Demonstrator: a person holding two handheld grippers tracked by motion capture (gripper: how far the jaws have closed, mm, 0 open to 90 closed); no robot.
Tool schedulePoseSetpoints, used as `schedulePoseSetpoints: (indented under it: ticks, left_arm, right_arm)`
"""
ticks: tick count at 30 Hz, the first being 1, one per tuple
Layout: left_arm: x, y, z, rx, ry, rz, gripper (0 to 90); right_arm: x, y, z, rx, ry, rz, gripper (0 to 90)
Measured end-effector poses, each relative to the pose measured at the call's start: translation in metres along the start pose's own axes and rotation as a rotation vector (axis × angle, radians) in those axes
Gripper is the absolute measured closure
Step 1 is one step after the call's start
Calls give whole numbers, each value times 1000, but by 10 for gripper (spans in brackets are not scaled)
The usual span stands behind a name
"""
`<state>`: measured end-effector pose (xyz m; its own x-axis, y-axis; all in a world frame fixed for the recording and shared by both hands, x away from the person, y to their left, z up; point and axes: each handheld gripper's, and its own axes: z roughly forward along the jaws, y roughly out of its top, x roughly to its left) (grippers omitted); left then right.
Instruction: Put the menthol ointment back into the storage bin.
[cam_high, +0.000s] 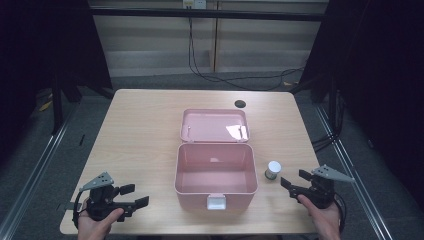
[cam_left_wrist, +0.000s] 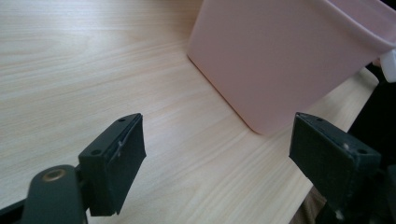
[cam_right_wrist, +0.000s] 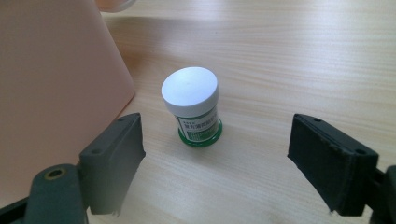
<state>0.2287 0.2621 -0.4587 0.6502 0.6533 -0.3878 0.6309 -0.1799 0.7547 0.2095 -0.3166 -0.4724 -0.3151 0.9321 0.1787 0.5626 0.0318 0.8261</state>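
— How is the right gripper (cam_high: 292, 183) set?
— Its jaws are spread wide and nothing is pinched. A small jar (cam_right_wrist: 191, 105) with a white lid and green label is seen upright on the wooden table (cam_high: 140, 130), just ahead of the jaws and apart from them.
— And where is the jar placed against the box?
— It is stood just beside the right wall of the open pink box (cam_high: 216, 172), not touching it; the lid (cam_high: 215, 125) is folded back.
— The left gripper (cam_high: 131, 196)?
— It is held near the table's front left edge, jaws parted, nothing between them, the box wall (cam_left_wrist: 280, 60) ahead.
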Motion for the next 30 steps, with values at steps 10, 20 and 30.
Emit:
schedulePoseSetpoints:
  ticks: [10, 20, 30]
  left_arm:
    - [-3, 0, 0, 0, -6, 6, 201]
    - [-4, 0, 1, 17, -15, 19, 201]
    - [-5, 1, 1, 22, -21, 16, 201]
  right_arm:
    - [2, 0, -2, 33, 68, -7, 207]
    - [3, 12, -7, 62, 106, -17, 214]
    - [4, 26, -5, 111, 147, -56, 321]
